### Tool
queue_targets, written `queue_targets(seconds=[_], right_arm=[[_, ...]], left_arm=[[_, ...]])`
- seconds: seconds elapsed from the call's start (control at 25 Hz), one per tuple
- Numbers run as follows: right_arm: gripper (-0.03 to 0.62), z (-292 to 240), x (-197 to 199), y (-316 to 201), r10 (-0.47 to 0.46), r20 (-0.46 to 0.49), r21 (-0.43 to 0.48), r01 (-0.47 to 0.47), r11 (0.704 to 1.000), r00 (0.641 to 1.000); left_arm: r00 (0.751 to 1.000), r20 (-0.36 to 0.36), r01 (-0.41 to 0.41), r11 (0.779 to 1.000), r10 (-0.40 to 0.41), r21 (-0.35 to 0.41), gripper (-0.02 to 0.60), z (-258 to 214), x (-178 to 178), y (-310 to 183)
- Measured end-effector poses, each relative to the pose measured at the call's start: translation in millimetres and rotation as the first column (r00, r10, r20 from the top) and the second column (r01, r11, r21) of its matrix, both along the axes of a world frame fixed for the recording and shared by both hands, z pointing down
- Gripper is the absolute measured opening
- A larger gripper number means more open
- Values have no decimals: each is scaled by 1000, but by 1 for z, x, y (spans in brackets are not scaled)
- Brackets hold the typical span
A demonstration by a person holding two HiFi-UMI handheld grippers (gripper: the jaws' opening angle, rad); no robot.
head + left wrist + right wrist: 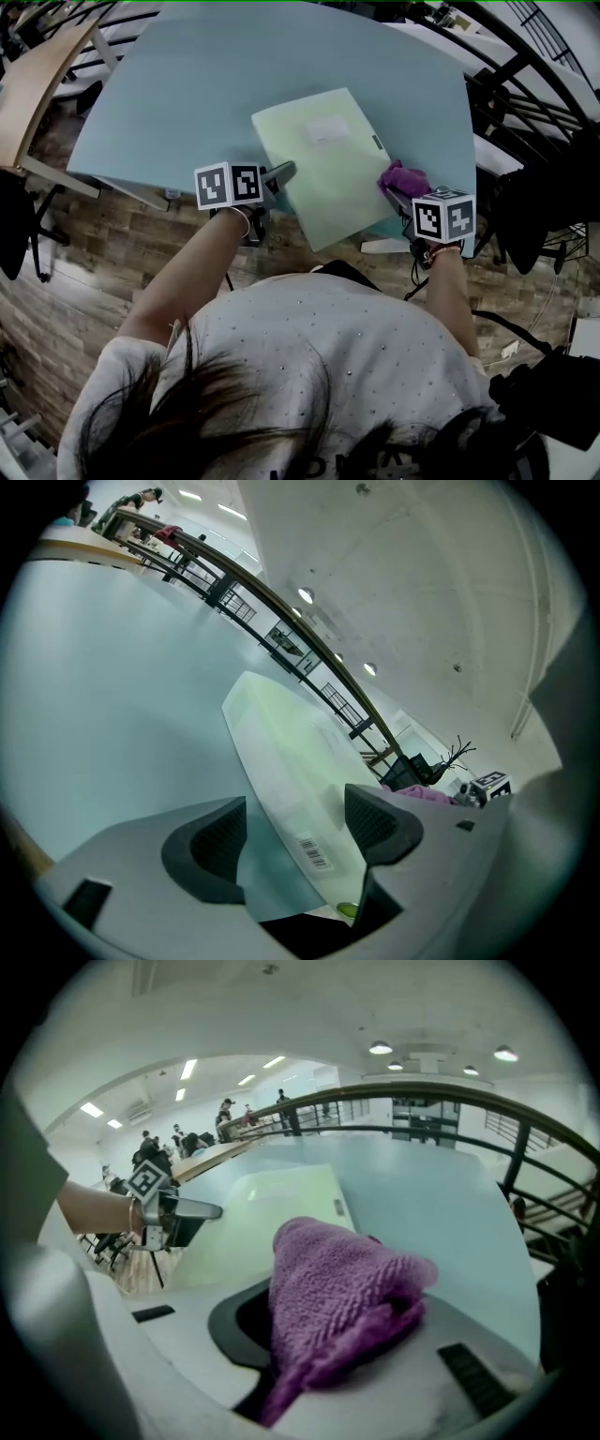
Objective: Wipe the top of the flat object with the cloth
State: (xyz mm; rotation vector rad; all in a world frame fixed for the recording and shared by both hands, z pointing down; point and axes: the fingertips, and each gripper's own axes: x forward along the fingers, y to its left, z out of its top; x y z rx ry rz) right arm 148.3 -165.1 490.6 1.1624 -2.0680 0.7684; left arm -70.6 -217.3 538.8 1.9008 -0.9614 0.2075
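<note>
A pale green flat folder (323, 164) lies on the light blue table (178, 94), its near corner over the table's front edge. My left gripper (281, 173) is at the folder's left edge, open; in the left gripper view the folder (291, 752) and its barcode label lie low between the spread jaws of the gripper (295, 808). My right gripper (408, 192) is at the folder's right edge, shut on a purple cloth (401, 178). From the right gripper view the bunched cloth (337, 1288) fills the gripper (328, 1335), with the folder (272, 1213) beyond and the left gripper (202, 1210) across it.
A wooden table (37, 84) stands at the far left over a wood-plank floor (122, 253). Black chairs (534, 216) and white desks sit to the right. Dark railings (450, 1101) run behind the table, and several people (169, 1147) are in the distance.
</note>
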Motion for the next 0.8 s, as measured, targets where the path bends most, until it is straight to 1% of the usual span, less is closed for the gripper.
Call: queue_targets(seconds=[0.04,0.08,0.12,0.16,0.2,0.24,0.28,0.32,0.36,0.4,0.48,0.52,0.56,0.6,0.68,0.8], right_arm=[[34,-10,-17,1,-45,24,33,44,998,999],[34,-20,-42,3,-98,81,63,93,994,992],[34,-30,-70,8,-152,165,80,141,987,975],[34,-37,-101,15,-202,259,83,186,979,945],[34,-40,-131,24,-244,347,77,232,970,906],[34,-40,-157,33,-278,412,65,276,959,868],[34,-37,-177,42,-303,447,51,315,948,842],[34,-30,-190,50,-324,447,34,346,938,834],[34,-22,-196,55,-339,419,15,367,930,842],[34,-13,-196,60,-351,370,-6,380,925,860],[34,1,-188,67,-373,266,-40,397,917,889],[34,4,-183,71,-381,230,-53,402,914,896],[34,6,-178,74,-378,215,-63,399,915,901],[34,6,-174,77,-361,222,-74,385,920,906],[34,7,-166,82,-308,271,-96,344,934,912],[34,10,-155,90,-262,319,-108,310,945,911]], left_arm=[[1000,3,1,1000,-1,3,324,0,0,0],[1000,5,2,1000,-2,4,324,0,0,0],[1000,7,4,1000,-4,5,324,0,-1,0],[1000,8,5,1000,-5,6,324,0,-1,0],[1000,9,7,1000,-7,7,324,0,-2,0],[1000,9,8,1000,-8,8,324,0,-2,0],[1000,10,9,1000,-9,9,324,0,-2,1],[1000,10,9,1000,-9,10,324,0,-2,1],[1000,10,8,1000,-8,11,324,0,-1,2],[1000,11,6,1000,-6,13,324,0,-1,2],[1000,14,5,1000,-6,20,324,-2,-2,2],[1000,16,6,1000,-7,24,324,-3,-3,2],[1000,17,7,1000,-8,26,324,-4,-3,2],[1000,16,7,1000,-7,27,324,-5,-4,2],[1000,10,1,1000,-1,22,324,-3,-3,1],[1000,12,-5,1000,4,20,324,1,-2,-1]])
